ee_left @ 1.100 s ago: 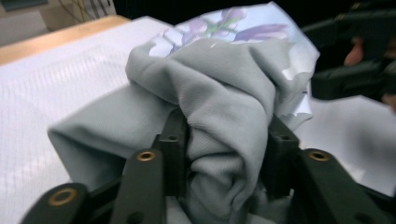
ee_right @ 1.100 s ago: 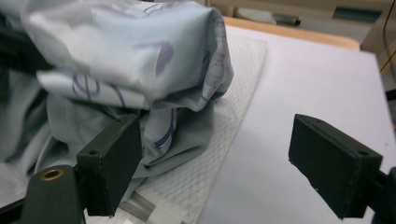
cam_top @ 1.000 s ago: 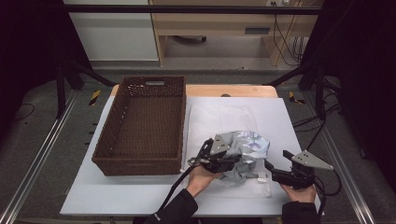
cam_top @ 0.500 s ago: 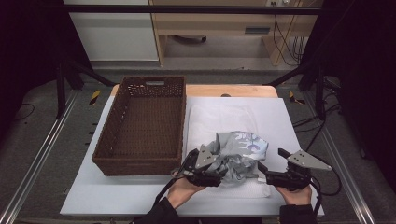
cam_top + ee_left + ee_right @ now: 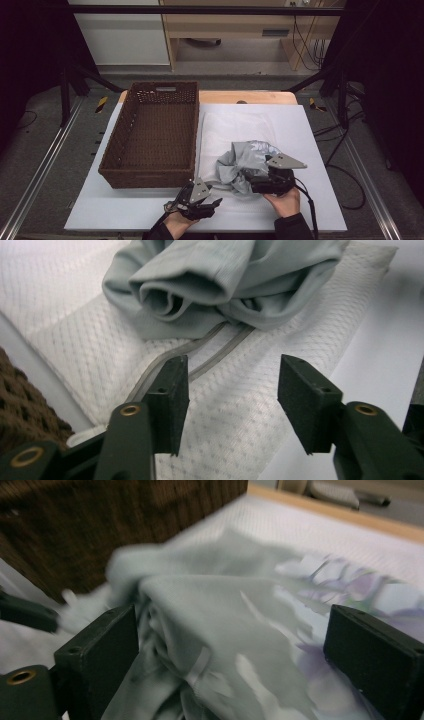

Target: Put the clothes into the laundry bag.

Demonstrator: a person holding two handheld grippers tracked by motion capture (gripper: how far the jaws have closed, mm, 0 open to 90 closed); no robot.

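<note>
A crumpled grey garment [image 5: 246, 161] with a pale printed patch lies on a white mesh cloth [image 5: 235, 124] right of the basket. My right gripper [image 5: 251, 184] sits at the garment's near right side. In the right gripper view the right gripper [image 5: 235, 625] is open, its jaws wide on either side of a fold of the garment [image 5: 220, 605]. My left gripper [image 5: 214, 203] is near the table's front edge, apart from the garment. It [image 5: 230, 390] stands open over the cloth [image 5: 235, 430], with the garment [image 5: 220, 285] and its two grey straps [image 5: 200, 352] just ahead.
A dark brown wicker basket [image 5: 145, 178] stands empty on the left half of the white table [image 5: 320, 150]. Its corner [image 5: 20, 405] is close to the left gripper's left side. Black frame posts and cables lie beyond the table edges.
The left gripper has pulled back from the garment toward the front edge and to the left. The right gripper has moved left, in against the garment.
</note>
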